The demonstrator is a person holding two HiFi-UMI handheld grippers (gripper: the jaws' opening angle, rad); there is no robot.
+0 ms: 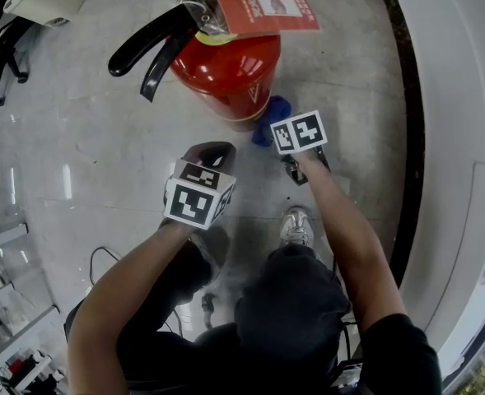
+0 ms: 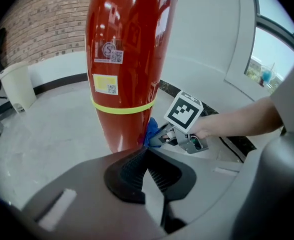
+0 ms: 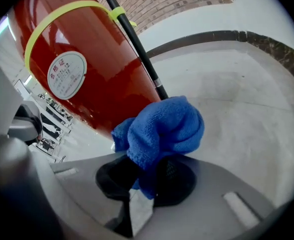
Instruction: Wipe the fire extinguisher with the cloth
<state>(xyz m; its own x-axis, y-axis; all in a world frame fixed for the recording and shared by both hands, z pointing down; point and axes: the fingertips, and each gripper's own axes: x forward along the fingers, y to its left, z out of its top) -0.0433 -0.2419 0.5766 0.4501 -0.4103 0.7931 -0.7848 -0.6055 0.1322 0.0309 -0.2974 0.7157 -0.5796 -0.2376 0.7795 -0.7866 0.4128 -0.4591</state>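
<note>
1. Pale polished stone floor [image 1: 86,138], glossy with streaked reflections. A dark curved border strip [image 1: 407,122] runs along its right edge in the head view, below a white wall.
2. The fire extinguisher [image 1: 230,68] stands upright on the floor. It is a smooth red cylinder that narrows toward the base, with black lever handles [image 1: 147,48] and a red paper tag [image 1: 263,2] at the top.
3. Head view only: both forearms reaching down, a grey shoe [image 1: 296,225] behind the grippers, and open floor to the cylinder's left.
4. Left gripper view only: a brick wall [image 2: 47,24], a white bin [image 2: 17,86] well apart at left, and a yellow band [image 2: 122,109] around the cylinder under square labels.
5. Right gripper view only: a round white sticker [image 3: 67,75] and a thin black hose [image 3: 137,49] running down the cylinder's side.
6. The left gripper [image 2: 146,169] has its ribbed black pads closed together with nothing between them. It sits near the cylinder's base, short of it.
7. The right gripper [image 3: 139,176] is clamped on the cloth [image 3: 161,129], a bunched, fuzzy blue microfibre that bulges out ahead of the jaws.
8. The cloth sits low on the cylinder's right side and seems to touch the red wall in the left gripper view.
9. There is little room there between the cylinder and the border strip.
</note>
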